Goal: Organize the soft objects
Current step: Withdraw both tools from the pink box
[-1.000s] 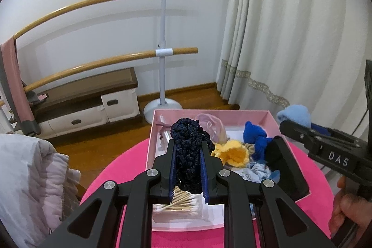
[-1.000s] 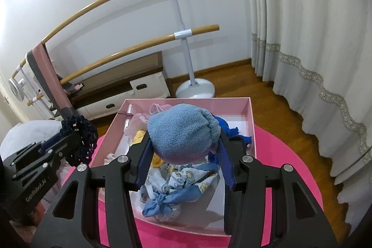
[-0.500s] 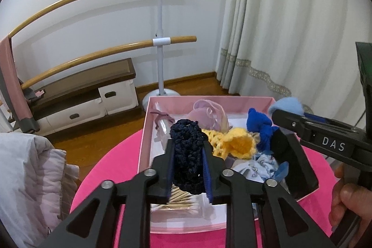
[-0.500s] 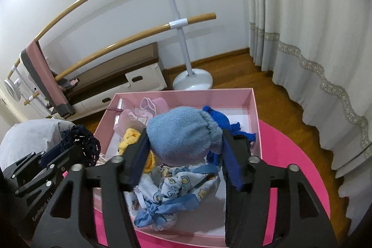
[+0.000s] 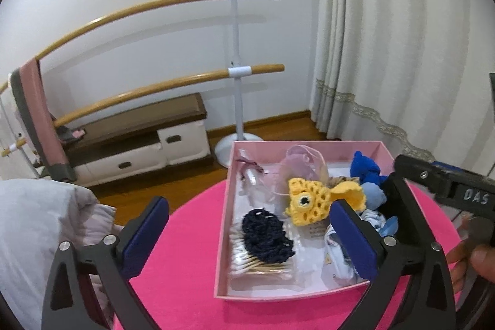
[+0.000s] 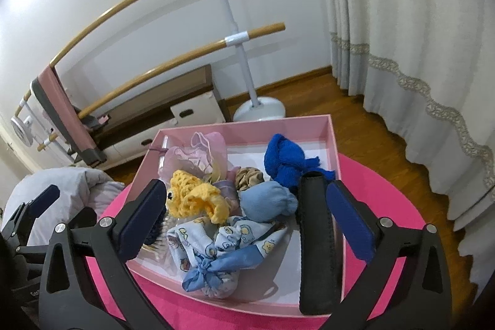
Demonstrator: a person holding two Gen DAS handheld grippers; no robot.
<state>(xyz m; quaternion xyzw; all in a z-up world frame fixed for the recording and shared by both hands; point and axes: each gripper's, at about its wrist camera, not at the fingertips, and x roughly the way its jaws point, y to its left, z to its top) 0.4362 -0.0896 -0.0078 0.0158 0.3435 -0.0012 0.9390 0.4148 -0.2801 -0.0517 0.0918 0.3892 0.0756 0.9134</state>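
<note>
Both my left gripper and right gripper have just sprung wide, empty; I should lift straight clear of the pink box, low in frame.

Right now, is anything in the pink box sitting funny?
Yes. The dark crocheted piece lies on top of the packet of cotton swabs, and a stiff black case leans against the pink box among the soft things.
</note>
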